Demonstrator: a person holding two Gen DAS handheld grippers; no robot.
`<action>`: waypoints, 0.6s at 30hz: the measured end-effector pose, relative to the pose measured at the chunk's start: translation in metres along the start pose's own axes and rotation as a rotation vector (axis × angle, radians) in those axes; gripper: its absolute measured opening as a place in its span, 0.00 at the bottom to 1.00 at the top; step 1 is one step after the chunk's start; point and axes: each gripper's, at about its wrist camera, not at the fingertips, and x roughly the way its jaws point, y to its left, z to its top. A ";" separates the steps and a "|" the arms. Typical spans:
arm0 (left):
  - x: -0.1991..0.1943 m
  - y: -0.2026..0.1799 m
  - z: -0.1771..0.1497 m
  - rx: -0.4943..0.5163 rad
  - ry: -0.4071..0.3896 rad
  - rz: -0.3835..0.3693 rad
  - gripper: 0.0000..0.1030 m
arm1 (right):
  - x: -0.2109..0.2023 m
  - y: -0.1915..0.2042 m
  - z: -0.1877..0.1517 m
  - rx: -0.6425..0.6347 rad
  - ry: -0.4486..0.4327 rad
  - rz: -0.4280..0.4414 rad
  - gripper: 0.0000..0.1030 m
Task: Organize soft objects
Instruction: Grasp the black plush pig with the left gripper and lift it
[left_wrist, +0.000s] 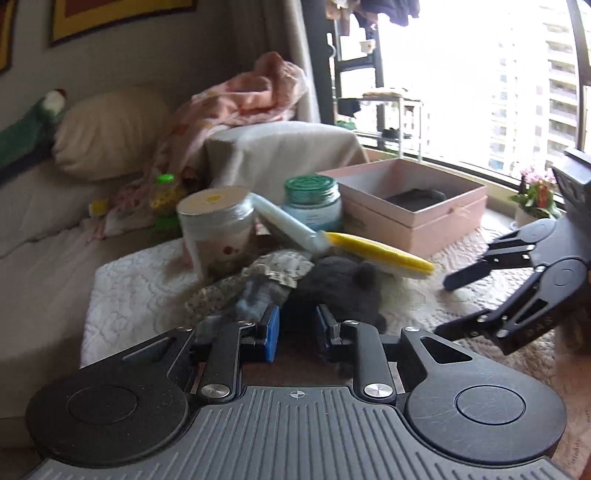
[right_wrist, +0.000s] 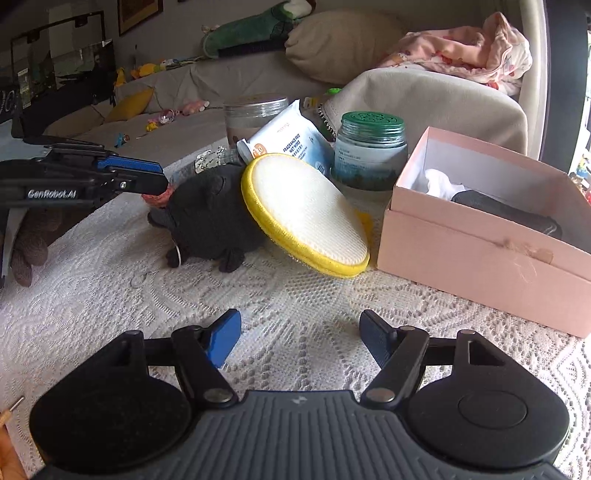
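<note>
right wrist view: dark plush toy (right_wrist: 210, 218) lies sideways; right gripper (right_wrist: 299, 338) spread, left gripper (right_wrist: 159, 177) unclear

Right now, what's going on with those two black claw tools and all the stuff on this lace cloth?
A person is tidying soft items into the pink box, which already holds something dark and something white. The left gripper is reaching at the dark plush toy, its fingers either side of it but not clamped. The right gripper hovers open over the lace cloth, holding nothing. A yellow-rimmed pad leans on the toy.
</note>
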 end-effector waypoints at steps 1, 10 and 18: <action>0.001 -0.001 0.000 -0.023 0.006 -0.042 0.27 | 0.000 0.001 0.000 0.000 0.000 0.000 0.71; 0.035 0.035 0.021 -0.426 0.043 -0.055 0.29 | 0.002 0.002 0.001 -0.006 -0.001 -0.005 0.73; 0.029 0.011 0.021 -0.298 0.089 -0.238 0.76 | 0.002 0.001 0.000 0.001 -0.005 0.002 0.75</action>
